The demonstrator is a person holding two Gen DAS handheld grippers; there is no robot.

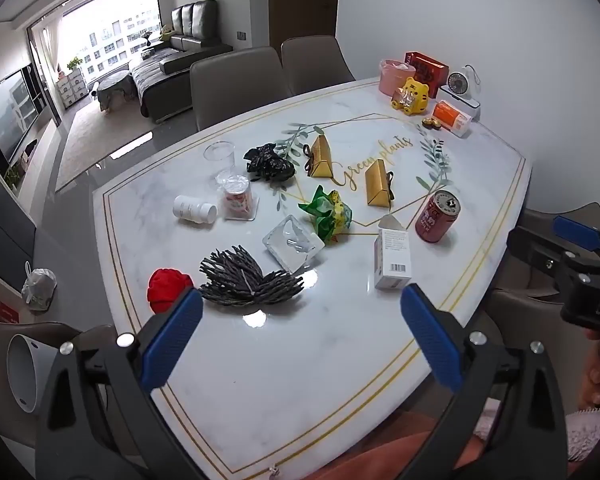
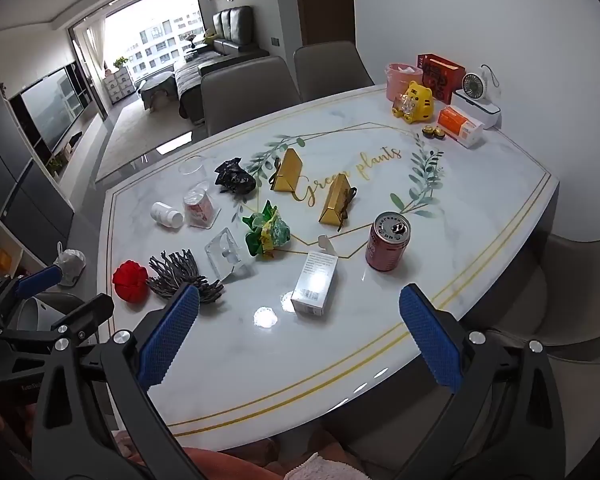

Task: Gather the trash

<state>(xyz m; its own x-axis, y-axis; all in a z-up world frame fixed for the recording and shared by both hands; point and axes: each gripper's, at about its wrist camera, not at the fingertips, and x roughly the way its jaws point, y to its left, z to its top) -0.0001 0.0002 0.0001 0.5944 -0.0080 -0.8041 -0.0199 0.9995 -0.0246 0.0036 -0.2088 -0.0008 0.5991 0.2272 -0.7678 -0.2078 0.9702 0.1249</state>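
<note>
Both grippers are just hanging over the near edge of the marble table (image 1: 339, 360), tilted down at it, and neither one has anything in it. The left gripper (image 1: 301, 332) has its blue pads spread wide with only bare tabletop between them, and the right gripper (image 2: 300, 330) is the same deal, jaws wide apart and empty. The trash is scattered across the middle of the table: a red soda can (image 1: 437, 216) standing upright on the right side, a small white carton (image 1: 393, 258) just left of it and nearer the front, a crumpled green and yellow wrapper (image 1: 329, 214) about dead centre, and a clear plastic tray (image 1: 293, 243) touching or nearly touching the wrapper's near-left side. Further back there's a wadded black plastic bag (image 1: 268, 163), a white pill bottle (image 1: 194, 209) lying on its side, a clear cup (image 1: 219, 157), and a little red-labelled cup (image 1: 238, 196) between them. Two gold triangular gift boxes (image 1: 319, 157) sit near the "Green plants" lettering. On the near left there's a dark twiggy bundle (image 1: 248, 282) with a red ball-ish thing (image 1: 168, 286) right beside it. A white bin (image 1: 24, 372) shows off the table's left edge, down low next to the left gripper.
</note>
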